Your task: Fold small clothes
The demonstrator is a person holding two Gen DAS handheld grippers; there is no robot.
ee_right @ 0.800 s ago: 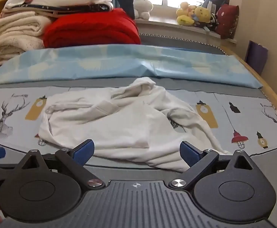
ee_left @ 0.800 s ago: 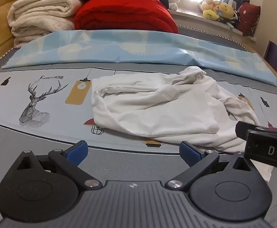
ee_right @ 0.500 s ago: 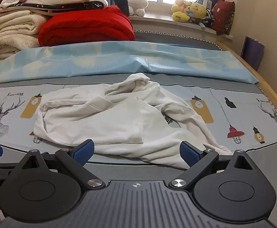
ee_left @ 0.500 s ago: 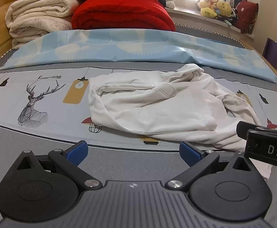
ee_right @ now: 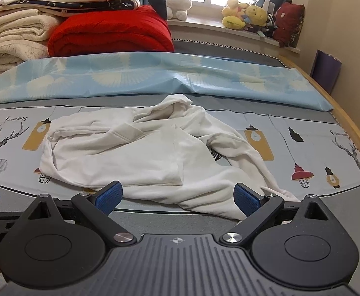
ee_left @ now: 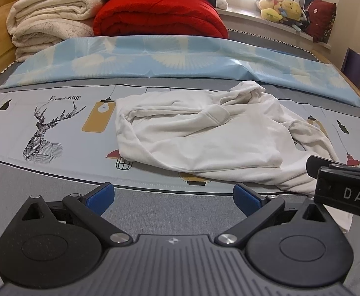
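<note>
A crumpled white hooded top [ee_left: 204, 133] lies on the printed bed sheet, with its hood at the far side and one sleeve trailing toward the near right; it also shows in the right wrist view [ee_right: 143, 153]. My left gripper [ee_left: 172, 197] is open and empty, hovering over the grey near strip just short of the garment's front edge. My right gripper [ee_right: 177, 198] is open and empty, its blue pads at the garment's near hem. The right gripper's body [ee_left: 348, 185] shows at the right edge of the left wrist view.
A light blue sheet [ee_left: 180, 59] lies across the bed behind the garment. Folded cream blankets [ee_left: 49, 24] and a red quilt [ee_left: 160, 14] are stacked at the back left. Plush toys [ee_right: 249, 17] sit on the window sill. The wooden bed rail [ee_right: 357, 133] runs along the right.
Both grippers have tilted down slightly and edged nearer; the garment sits a little lower and larger in both views. It has not been touched, and both jaws stay open.
</note>
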